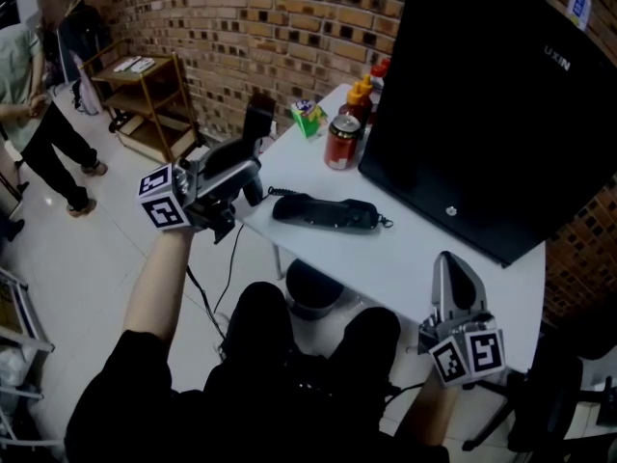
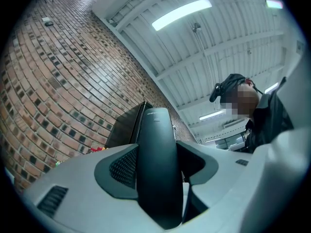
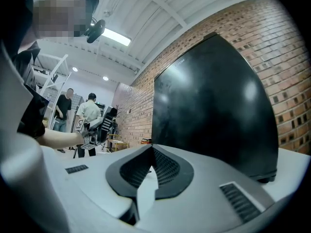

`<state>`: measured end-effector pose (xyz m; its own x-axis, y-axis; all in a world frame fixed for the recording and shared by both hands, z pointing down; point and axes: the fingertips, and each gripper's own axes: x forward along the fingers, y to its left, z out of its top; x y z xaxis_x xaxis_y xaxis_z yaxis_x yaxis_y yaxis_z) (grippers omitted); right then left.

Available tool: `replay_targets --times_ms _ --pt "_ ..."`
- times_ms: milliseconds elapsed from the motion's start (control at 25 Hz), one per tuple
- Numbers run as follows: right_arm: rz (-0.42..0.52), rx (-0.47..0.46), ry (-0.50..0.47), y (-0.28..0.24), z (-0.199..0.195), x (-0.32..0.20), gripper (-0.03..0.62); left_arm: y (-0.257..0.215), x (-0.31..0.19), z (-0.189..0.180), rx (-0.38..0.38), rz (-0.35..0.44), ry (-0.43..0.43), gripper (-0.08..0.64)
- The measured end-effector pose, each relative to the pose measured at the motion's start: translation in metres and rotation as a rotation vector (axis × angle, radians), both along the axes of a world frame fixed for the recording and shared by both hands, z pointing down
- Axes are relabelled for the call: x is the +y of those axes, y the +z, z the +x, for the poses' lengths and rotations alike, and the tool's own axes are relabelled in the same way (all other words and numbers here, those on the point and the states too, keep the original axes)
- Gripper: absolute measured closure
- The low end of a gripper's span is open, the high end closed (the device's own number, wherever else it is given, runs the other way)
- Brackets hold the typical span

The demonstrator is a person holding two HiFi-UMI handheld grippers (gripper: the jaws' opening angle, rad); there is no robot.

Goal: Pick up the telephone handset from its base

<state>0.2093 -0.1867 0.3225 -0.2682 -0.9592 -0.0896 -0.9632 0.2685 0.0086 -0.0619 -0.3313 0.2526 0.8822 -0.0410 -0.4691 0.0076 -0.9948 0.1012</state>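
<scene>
My left gripper [image 1: 229, 179] is held up past the left edge of the white table [image 1: 415, 258], shut on the black telephone handset [image 1: 234, 165]. In the left gripper view the handset [image 2: 156, 169] stands upright between the jaws of that gripper [image 2: 155, 147]. The long black base [image 1: 326, 212] lies on the table right of that gripper, a thin cord at its left end. My right gripper [image 1: 450, 270] hovers over the table's near right edge, shut and empty; its own view shows the gripper [image 3: 151, 154] closed on nothing.
A large black monitor [image 1: 501, 95] fills the table's right side. A red can [image 1: 341, 141], sauce bottles [image 1: 361, 98] and a green packet [image 1: 308, 116] stand at the far end. A wooden shelf cart [image 1: 145, 95] and a standing person [image 1: 34, 114] are at the left.
</scene>
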Motion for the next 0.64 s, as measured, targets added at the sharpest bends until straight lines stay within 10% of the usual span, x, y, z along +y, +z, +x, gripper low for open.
replay_targets --times_ms 640 --pt "-0.022 0.005 0.001 0.003 0.01 0.006 0.583 0.01 0.002 0.013 -0.003 -0.031 0.043 0.307"
